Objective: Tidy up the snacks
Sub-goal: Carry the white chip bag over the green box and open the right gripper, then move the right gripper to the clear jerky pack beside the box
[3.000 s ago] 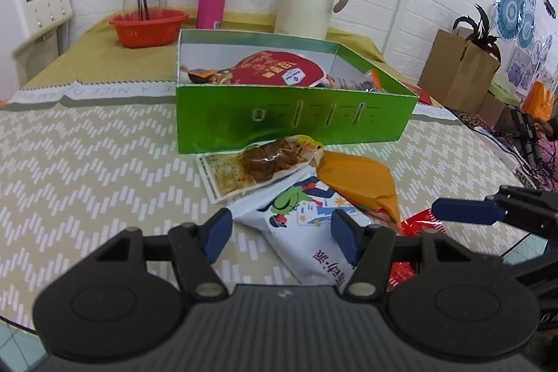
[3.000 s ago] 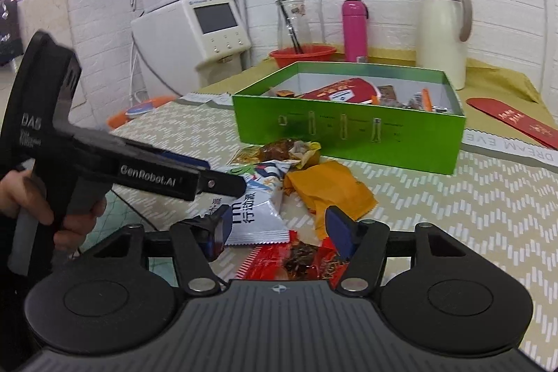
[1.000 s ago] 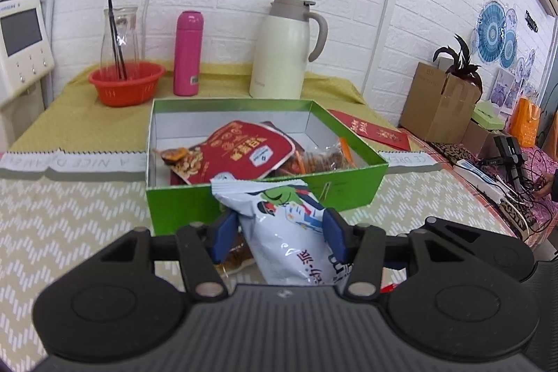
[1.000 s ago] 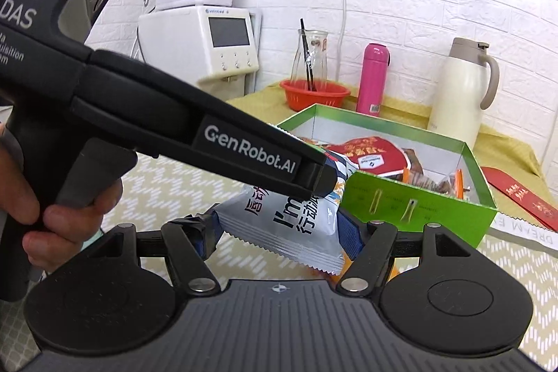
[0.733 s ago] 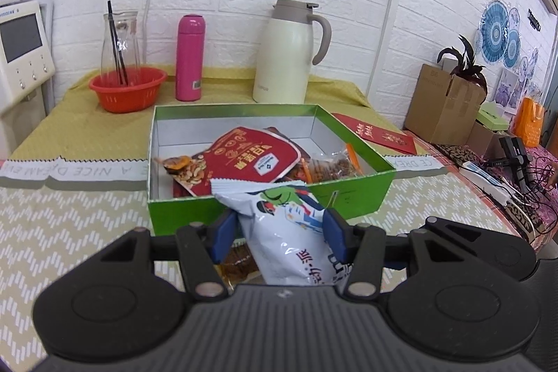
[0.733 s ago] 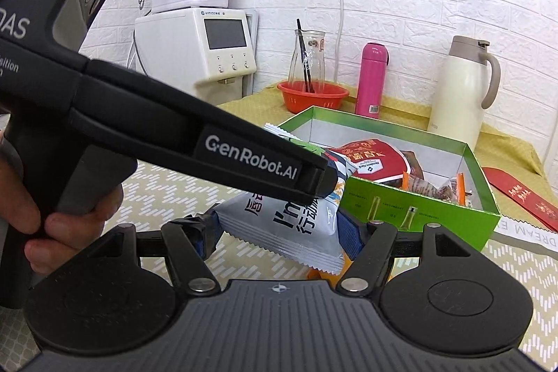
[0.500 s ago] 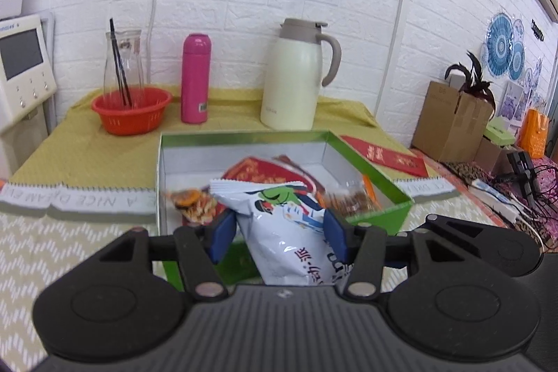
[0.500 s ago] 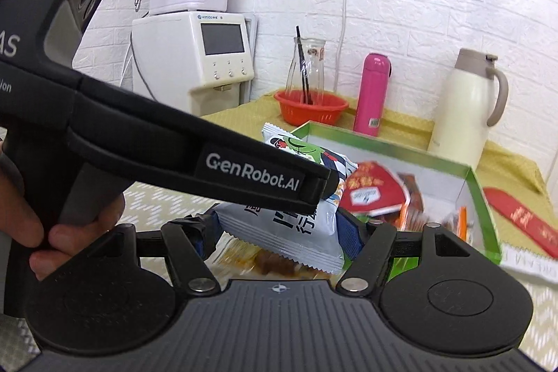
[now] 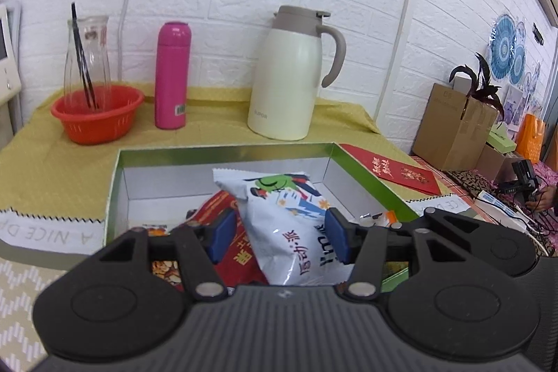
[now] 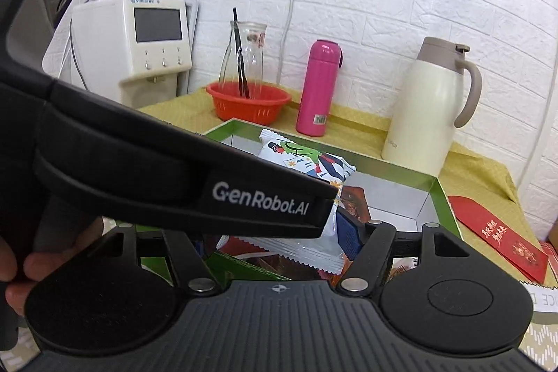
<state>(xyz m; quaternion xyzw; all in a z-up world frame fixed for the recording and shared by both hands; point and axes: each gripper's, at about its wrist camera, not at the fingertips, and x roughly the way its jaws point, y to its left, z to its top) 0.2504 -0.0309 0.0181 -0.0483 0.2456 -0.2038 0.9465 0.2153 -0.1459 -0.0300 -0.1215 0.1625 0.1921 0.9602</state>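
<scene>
Brick wall, left tool [image 9: 279, 237] gripping snack bag [image 9: 289, 229] (fingers hidden right-side)

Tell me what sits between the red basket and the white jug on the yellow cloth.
A pink bottle stands upright between the red basket and the white jug, apart from both. Both wrist views show it.

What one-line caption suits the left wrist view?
Left gripper holds white snack bag above the green box.
</scene>
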